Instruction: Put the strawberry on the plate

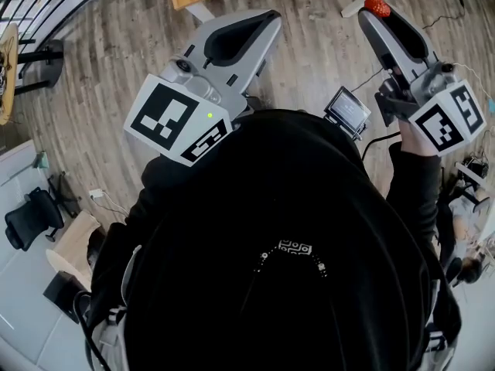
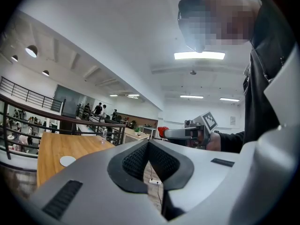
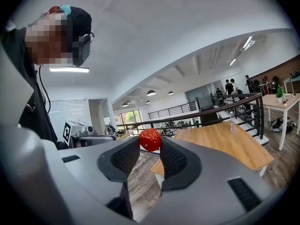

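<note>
My right tongs (image 3: pixel 150 146) pinch the strawberry (image 3: pixel 149 138) between their tips. My left tongs (image 2: pixel 149 143) are closed on nothing. Wooden desk (image 3: pixel 225 142) ahead.

One strawberry (image 3: pixel 150 139), two grippers (image 1: pixel 267 20) (image 1: pixel 373 12), one plate (image 2: pixel 67 161)

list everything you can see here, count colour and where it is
table: 1, light wood, ahead of both grippers
plate: 1, white, on the table
strawberry: 1, red, between the fingers of the right gripper
bottle: 1, clear, on the table's far side
railing: 1, dark, behind the table
office chair: 1, black, on the floor, head view's left edge
left gripper: 1, grey, fingers shut, empty
right gripper: 1, grey, fingers shut on the strawberry
</note>
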Tool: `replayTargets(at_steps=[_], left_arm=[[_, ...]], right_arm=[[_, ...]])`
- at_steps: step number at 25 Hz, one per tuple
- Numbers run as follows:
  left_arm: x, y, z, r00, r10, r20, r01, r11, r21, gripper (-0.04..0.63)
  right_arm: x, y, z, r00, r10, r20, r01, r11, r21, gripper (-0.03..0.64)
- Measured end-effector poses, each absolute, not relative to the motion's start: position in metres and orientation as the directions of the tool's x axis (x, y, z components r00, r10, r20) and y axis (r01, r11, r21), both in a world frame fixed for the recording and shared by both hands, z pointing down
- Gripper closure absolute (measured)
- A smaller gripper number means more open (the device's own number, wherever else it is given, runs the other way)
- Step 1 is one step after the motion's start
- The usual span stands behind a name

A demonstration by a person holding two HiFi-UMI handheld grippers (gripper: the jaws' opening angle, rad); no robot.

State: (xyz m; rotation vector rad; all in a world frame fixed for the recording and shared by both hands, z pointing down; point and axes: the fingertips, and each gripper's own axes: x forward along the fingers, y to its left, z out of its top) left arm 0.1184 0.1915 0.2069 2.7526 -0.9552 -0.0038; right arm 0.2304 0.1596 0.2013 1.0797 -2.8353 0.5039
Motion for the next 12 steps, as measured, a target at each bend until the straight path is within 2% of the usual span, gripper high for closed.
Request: replayTargets(at_steps=[12], left_arm=[[0.032, 0.127, 0.211, 0.782, -0.617, 0.088, -0.618, -0.75, 0.236, 0.597]], right_arm=[[0.138, 0.102, 0.194, -0.757, -0.628, 0.183, -0.652, 0.701, -0.29, 0.472]])
